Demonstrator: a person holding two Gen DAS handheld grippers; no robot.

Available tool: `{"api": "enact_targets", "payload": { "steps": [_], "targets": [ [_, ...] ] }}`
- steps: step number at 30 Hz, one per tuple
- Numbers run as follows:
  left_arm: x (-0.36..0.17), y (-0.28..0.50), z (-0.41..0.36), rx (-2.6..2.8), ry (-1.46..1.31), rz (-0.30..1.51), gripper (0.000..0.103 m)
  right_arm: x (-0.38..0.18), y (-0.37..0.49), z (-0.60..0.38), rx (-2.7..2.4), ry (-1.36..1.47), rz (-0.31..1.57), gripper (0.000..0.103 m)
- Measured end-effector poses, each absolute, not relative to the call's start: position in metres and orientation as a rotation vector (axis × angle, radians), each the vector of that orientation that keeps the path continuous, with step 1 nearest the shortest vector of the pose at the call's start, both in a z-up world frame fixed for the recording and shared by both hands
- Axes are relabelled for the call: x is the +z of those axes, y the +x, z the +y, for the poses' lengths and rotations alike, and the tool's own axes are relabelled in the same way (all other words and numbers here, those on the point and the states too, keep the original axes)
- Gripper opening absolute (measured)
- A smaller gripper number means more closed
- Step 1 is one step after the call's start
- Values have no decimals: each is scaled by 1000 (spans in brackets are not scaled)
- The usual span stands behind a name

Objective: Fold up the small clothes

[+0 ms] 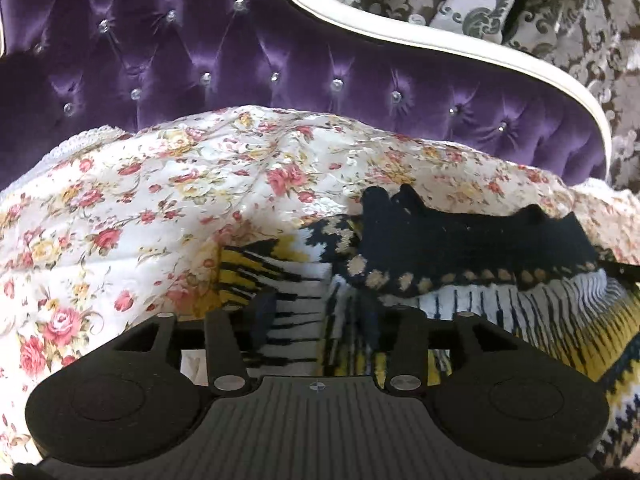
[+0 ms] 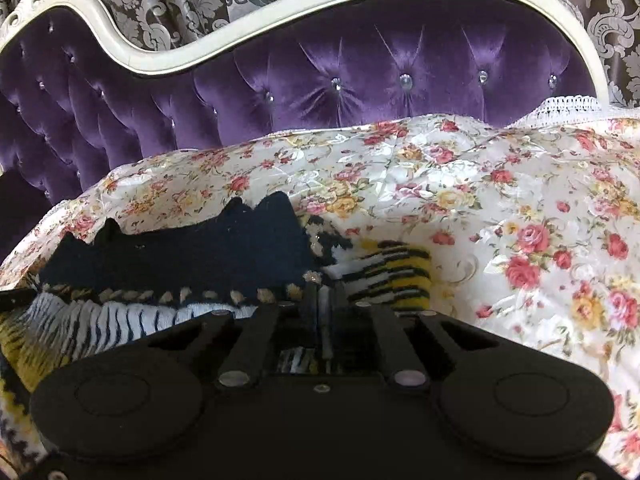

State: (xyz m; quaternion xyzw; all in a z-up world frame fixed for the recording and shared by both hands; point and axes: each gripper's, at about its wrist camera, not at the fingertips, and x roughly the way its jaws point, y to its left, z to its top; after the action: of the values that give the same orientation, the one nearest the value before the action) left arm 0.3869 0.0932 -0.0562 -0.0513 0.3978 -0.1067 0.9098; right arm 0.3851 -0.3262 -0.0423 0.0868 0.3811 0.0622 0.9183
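A small knit garment (image 1: 460,248), navy with yellow, white and black patterning, lies on a floral bedspread (image 1: 160,200). In the left wrist view my left gripper (image 1: 316,316) is open. Its fingers stand apart over the garment's striped part, and the cloth lies loose between them. In the right wrist view the same garment (image 2: 200,252) stretches off to the left. My right gripper (image 2: 322,300) has its fingers nearly together at the garment's striped edge, pinching a thin fold of the knit. The cloth under both gripper bodies is hidden.
The floral bedspread (image 2: 520,220) covers the whole bed. A tufted purple headboard (image 1: 240,60) with a white frame (image 2: 280,12) rises behind it. Patterned grey-brown curtains (image 1: 560,20) hang beyond.
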Motion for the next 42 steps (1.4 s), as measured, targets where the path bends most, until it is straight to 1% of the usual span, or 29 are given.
{"api": "enact_targets", "payload": {
  "steps": [1, 2, 3, 4, 5, 6, 8, 10, 11, 14, 20, 29, 32, 34, 37, 38, 42],
  "targets": [
    [-56, 387, 95, -216, -107, 821, 49, -41, 385, -326, 125, 179, 784, 24],
    [-56, 387, 95, -211, -104, 823, 54, -39, 385, -327, 119, 183, 783, 32],
    [-55, 388, 96, -205, -101, 825, 63, -38, 385, -328, 115, 187, 782, 54],
    [-53, 388, 96, -200, -103, 827, 67, -36, 384, -329, 116, 195, 777, 73],
    [-51, 387, 96, -200, -109, 831, 78, -32, 381, -330, 119, 203, 767, 80],
    [-48, 384, 95, -198, -113, 835, 83, -28, 378, -330, 117, 206, 755, 84],
    [-42, 377, 94, -189, -113, 835, 84, -18, 371, -329, 111, 204, 736, 86],
    [-34, 367, 90, -182, -103, 825, 85, -9, 364, -328, 114, 211, 723, 101],
    [-31, 364, 88, -179, -97, 825, 86, -5, 359, -328, 119, 219, 717, 103],
    [-21, 351, 78, -182, -71, 834, 87, 6, 347, -324, 132, 231, 710, 103],
    [-11, 323, 50, -218, 11, 844, 87, 12, 326, -318, 156, 261, 755, 103],
    [-45, 301, 30, -202, 115, 935, 88, 2, 303, -317, 164, 272, 782, 103],
    [-49, 297, 30, -187, 121, 936, 93, -7, 300, -326, 151, 306, 795, 103],
    [-50, 298, 31, -176, 98, 948, 94, -11, 300, -333, 132, 343, 809, 103],
    [-51, 301, 30, -163, 84, 952, 99, -12, 303, -341, 118, 385, 817, 103],
    [-51, 301, 30, -156, 77, 952, 103, -11, 303, -342, 117, 392, 816, 103],
    [-52, 300, 27, -131, 71, 942, 103, -9, 303, -344, 137, 415, 824, 103]
  ]
}}
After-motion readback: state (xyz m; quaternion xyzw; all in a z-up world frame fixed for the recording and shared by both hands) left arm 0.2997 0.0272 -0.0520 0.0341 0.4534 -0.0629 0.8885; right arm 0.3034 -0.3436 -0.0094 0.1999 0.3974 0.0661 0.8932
